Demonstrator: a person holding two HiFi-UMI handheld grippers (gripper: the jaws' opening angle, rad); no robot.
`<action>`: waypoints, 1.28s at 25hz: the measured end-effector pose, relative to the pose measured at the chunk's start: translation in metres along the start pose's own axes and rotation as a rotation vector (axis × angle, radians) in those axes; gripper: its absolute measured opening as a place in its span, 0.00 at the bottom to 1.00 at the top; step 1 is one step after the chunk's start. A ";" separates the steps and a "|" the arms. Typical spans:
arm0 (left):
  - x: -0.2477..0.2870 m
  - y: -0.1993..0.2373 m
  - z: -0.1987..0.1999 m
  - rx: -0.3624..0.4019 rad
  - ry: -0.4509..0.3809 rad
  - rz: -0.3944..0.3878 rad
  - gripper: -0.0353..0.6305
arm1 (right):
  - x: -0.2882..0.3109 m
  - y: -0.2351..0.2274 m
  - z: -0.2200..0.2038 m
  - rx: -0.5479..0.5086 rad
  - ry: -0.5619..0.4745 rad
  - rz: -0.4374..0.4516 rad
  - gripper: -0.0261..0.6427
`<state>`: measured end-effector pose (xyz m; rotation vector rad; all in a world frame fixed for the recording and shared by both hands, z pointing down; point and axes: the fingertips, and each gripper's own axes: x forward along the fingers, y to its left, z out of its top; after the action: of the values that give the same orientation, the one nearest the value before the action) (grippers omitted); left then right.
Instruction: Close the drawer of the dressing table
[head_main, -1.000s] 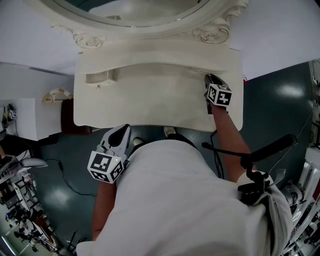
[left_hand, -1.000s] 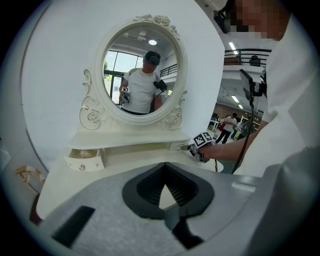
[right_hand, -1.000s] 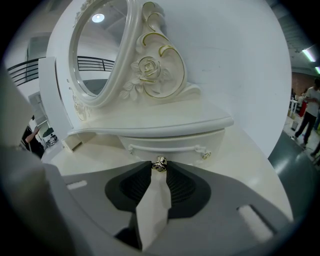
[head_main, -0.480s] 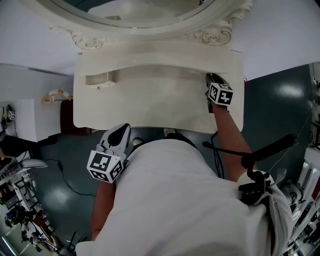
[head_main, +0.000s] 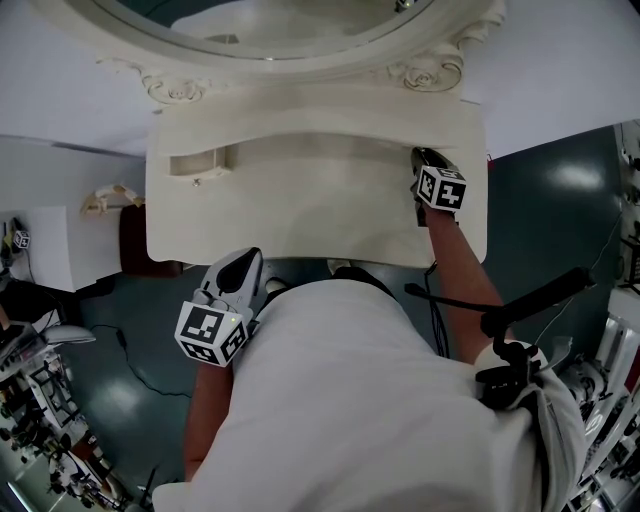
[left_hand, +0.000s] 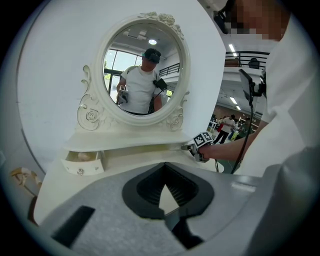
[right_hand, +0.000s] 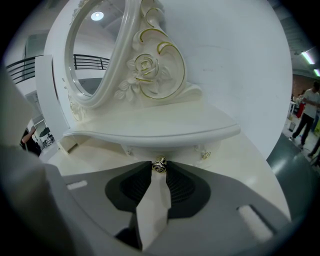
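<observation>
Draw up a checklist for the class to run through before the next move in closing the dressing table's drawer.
1. Right gripper closed on the knob of the right drawer: ok.
2. Right drawer fully in: cannot tell.
3. Left drawer shut: not ok, it stands open.
4. Left gripper empty, jaws together: ok.
5. Left gripper close to that drawer: not ok, it hangs off the front edge of the dressing table.

Lab hall, floor cables, mezzanine railing
</observation>
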<state>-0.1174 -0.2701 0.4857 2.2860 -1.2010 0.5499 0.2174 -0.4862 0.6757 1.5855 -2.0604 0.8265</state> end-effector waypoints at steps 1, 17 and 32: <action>0.000 0.002 0.000 0.000 -0.001 -0.002 0.06 | 0.000 0.000 0.000 0.000 0.001 -0.002 0.18; -0.031 0.029 -0.008 0.017 -0.031 -0.070 0.06 | -0.024 0.010 -0.025 0.021 0.049 -0.077 0.25; -0.099 0.051 -0.034 0.040 -0.066 -0.149 0.06 | -0.102 0.106 -0.095 0.008 0.115 -0.072 0.04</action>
<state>-0.2165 -0.2119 0.4696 2.4203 -1.0473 0.4499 0.1391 -0.3303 0.6589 1.5684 -1.9114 0.8798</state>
